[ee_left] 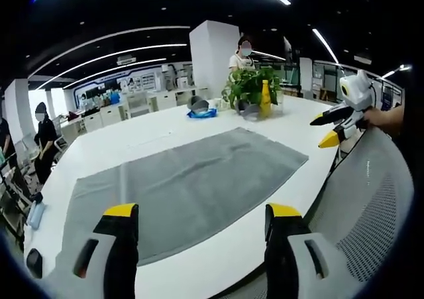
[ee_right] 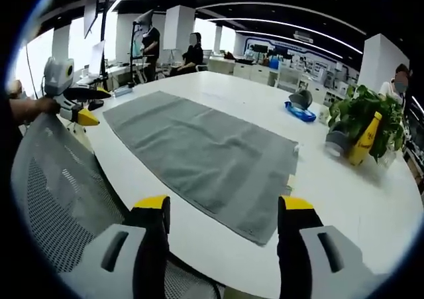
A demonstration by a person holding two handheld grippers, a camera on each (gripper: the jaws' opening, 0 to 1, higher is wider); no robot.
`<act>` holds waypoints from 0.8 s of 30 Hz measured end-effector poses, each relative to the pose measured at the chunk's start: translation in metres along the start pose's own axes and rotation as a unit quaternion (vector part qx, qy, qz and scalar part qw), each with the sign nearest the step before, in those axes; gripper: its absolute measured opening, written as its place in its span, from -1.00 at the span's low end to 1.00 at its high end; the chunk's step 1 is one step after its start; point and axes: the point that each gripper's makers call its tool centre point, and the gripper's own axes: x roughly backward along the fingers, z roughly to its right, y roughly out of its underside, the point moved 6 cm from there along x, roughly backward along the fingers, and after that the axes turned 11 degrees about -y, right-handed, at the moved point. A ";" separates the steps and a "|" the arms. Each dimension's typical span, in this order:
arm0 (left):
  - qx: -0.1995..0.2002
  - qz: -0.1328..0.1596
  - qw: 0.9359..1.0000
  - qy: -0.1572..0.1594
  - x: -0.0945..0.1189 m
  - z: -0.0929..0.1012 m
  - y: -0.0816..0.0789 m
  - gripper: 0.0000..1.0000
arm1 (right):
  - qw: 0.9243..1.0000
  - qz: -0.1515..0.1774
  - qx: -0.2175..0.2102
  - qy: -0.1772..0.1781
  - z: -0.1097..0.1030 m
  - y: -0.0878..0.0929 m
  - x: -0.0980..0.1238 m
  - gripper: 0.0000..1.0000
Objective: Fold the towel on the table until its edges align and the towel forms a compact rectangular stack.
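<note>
Grey towel (ee_left: 192, 186), spread flat on white worktop (ee_left: 132, 140). Left tool (ee_left: 202, 213) and right tool (ee_right: 224, 206): both open, empty, above near edge.

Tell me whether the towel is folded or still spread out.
Spread out. The grey towel lies flat in one layer on the white table, with no edge doubled over; neither gripper touches it.

One grey towel (ee_left: 189, 183) lies flat on the one white counter (ee_left: 298, 117) ahead of the fingers. Beyond it stand one potted plant (ee_right: 361, 117), one yellow bottle (ee_right: 366, 140) and one blue tray (ee_right: 301, 112).
</note>
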 end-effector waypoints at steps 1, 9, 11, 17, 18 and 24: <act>0.002 0.000 1.000 0.000 0.000 0.000 0.000 0.60 | 1.000 0.000 0.001 0.000 0.000 0.000 0.000 0.30; 0.007 0.134 0.991 0.013 0.013 0.010 -0.043 0.62 | 1.000 0.015 -0.016 -0.020 -0.002 -0.002 -0.003 0.29; 0.008 0.112 0.994 0.018 0.011 0.015 -0.049 0.71 | 0.999 0.020 -0.014 -0.023 -0.003 -0.003 -0.004 0.28; -0.001 0.110 0.993 0.046 -0.005 0.037 -0.085 0.72 | 0.998 0.030 -0.028 -0.036 -0.005 -0.005 -0.004 0.08; 0.007 0.115 0.992 0.051 -0.006 0.041 -0.091 0.72 | 0.998 0.031 -0.028 -0.038 -0.006 -0.006 -0.003 0.08; -0.007 0.140 0.987 0.078 -0.016 0.077 -0.112 0.69 | 0.997 0.039 -0.055 -0.043 -0.005 -0.006 -0.003 0.08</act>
